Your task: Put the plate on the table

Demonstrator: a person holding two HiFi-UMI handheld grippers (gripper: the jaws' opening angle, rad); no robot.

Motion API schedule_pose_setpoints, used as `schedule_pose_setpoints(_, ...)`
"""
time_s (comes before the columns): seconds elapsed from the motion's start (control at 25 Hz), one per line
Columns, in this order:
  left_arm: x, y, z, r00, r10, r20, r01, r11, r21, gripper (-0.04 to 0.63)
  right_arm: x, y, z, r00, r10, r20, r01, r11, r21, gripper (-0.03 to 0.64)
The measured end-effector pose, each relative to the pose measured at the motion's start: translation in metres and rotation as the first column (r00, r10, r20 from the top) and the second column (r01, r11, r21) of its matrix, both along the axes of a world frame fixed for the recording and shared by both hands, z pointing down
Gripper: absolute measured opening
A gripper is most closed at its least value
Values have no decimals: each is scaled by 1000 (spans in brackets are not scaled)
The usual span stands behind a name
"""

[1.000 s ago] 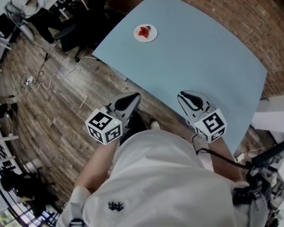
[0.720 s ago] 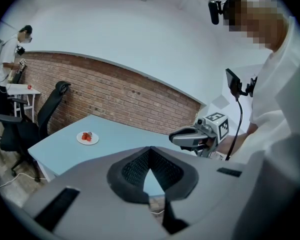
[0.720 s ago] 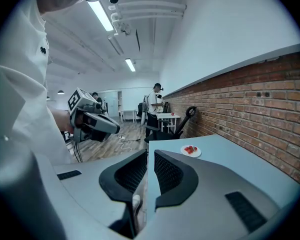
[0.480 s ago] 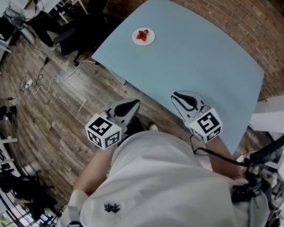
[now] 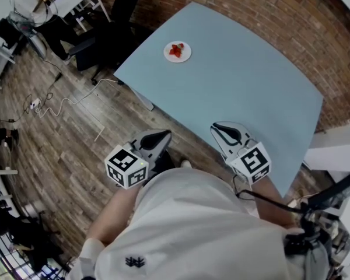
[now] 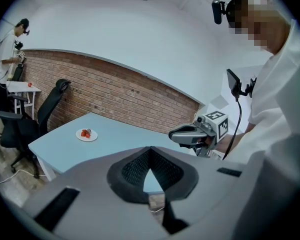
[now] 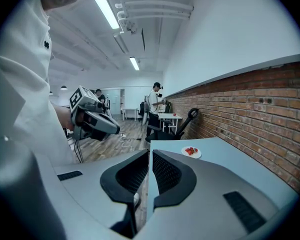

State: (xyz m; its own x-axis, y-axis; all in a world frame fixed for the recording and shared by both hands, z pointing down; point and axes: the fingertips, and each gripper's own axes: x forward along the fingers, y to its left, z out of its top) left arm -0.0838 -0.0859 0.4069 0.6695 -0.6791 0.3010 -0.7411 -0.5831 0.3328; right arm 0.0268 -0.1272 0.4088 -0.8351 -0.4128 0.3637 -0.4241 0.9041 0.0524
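A white plate (image 5: 185,55) carrying red fruit pieces (image 5: 175,51) is being borne by the pale blue tabletop (image 5: 245,86), near its far left corner and well apart from both tongs. The left tongs (image 5: 156,136) are being held pressed together and empty above the wooden floor (image 5: 76,133), just off the tabletop's near edge. The right tongs (image 5: 226,130) are being held over that edge, likewise pressed together on nothing.

Head view looks steeply down; both gripper views share distant plate (image 6: 86,134).
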Motion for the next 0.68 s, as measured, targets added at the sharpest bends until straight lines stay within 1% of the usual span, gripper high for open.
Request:
schedule_pose_setpoints(0.28,-4,1,-3,1000,-2,5,2,1000,-10,0,4,2,-7,1000,2,-8,-2,1000,2,34)
schedule_pose_setpoints(0.44,-7,2,-8,1000,-10,-8,10,1000,-18,0,2,3,-13,1000,1,-7,-1,1000,3,26)
schedule_pose_setpoints(0.56,-9,-2,-11,1000,-17,-24,17,1000,-6,0,1,-1,-10,1000,4,-15,-3,1000,6,26)
schedule_pose_setpoints(0.68,-23,-9,-20,999,-34,-38,35,999,31,0,-12,-6,-11,1000,-3,-27,4,1000,26,26)
